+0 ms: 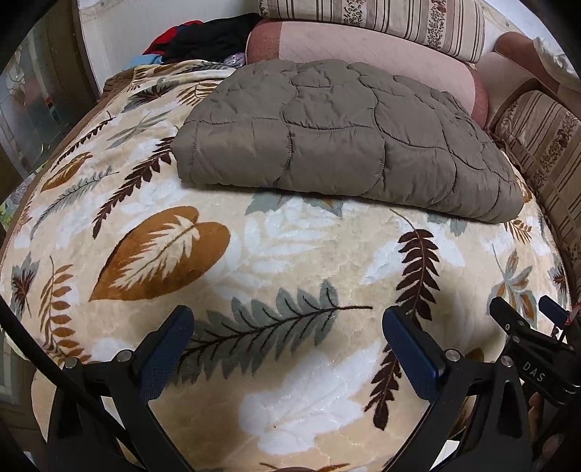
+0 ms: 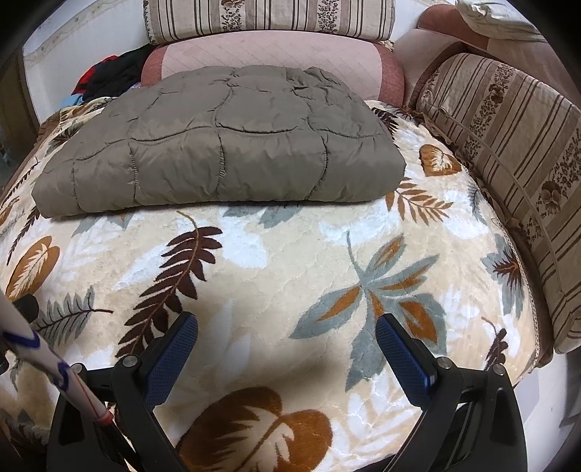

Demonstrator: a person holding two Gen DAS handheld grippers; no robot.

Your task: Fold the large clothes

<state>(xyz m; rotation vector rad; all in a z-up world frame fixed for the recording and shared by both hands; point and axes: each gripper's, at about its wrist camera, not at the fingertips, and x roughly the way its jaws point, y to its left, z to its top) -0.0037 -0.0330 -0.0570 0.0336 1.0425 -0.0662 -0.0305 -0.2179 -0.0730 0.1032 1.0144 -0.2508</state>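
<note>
A quilted taupe padded garment (image 1: 334,138) lies folded into a thick rectangle on the leaf-patterned blanket (image 1: 290,254), toward the far side. It also shows in the right wrist view (image 2: 225,145). My left gripper (image 1: 287,319) is open and empty, hovering over the blanket well short of the garment. My right gripper (image 2: 287,323) is open and empty too, at the same distance from the garment's near edge. The right gripper's tips show at the lower right of the left wrist view (image 1: 523,312).
Striped cushions (image 2: 508,174) line the right side and the back (image 2: 268,18), with a pink cushion (image 2: 283,58) behind the garment. A pile of dark and red clothes (image 1: 203,36) lies at the far left. The blanket (image 2: 290,254) covers the near area.
</note>
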